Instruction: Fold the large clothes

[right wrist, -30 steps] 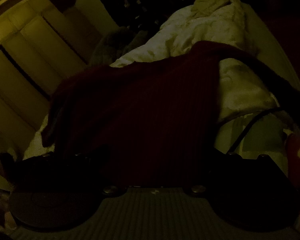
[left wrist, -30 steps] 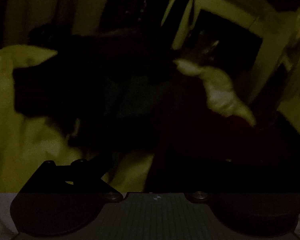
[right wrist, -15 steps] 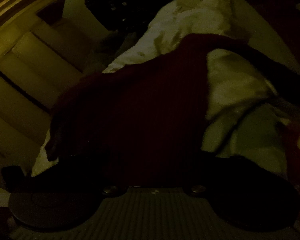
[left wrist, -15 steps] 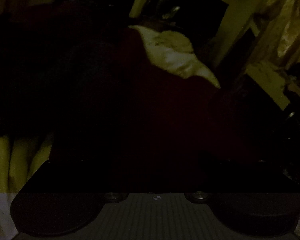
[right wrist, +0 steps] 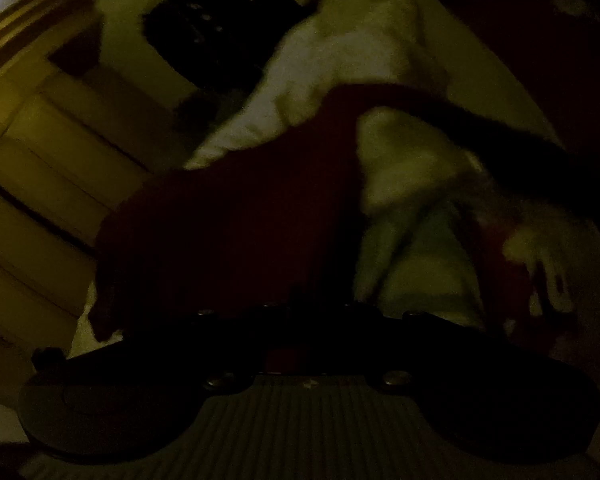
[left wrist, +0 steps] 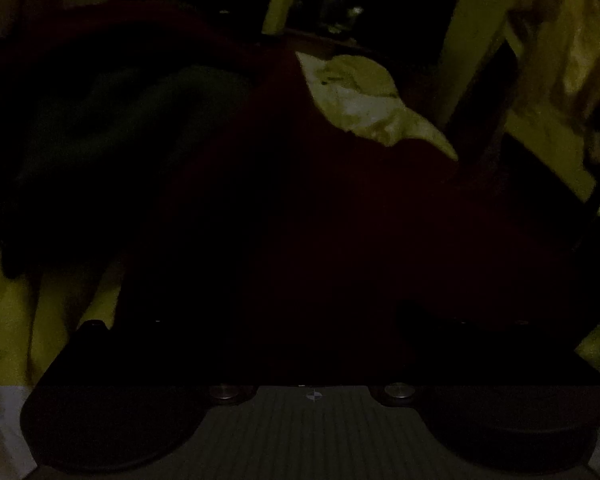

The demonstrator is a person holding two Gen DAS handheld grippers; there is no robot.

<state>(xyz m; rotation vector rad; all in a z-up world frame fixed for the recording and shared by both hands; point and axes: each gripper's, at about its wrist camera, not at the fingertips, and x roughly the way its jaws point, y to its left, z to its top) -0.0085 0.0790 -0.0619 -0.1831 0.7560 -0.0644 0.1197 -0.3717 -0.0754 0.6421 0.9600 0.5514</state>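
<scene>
Having just closed, right hand-held gripper (right wrist: pixel 300 320)

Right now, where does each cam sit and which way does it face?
Left wrist: on the left gripper, angled down over the dark red garment toward pale bedding; only its own dark fingers show.
Right wrist: on the right gripper, angled down along the garment; jaws shut at its near edge.
Shared: the red garment and the pale bedding.

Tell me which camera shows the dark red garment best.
The right wrist view: the dark red garment stands out against pale bedding, its edges traceable. In the left wrist view it fills the dark frame, outline mostly lost.
</scene>
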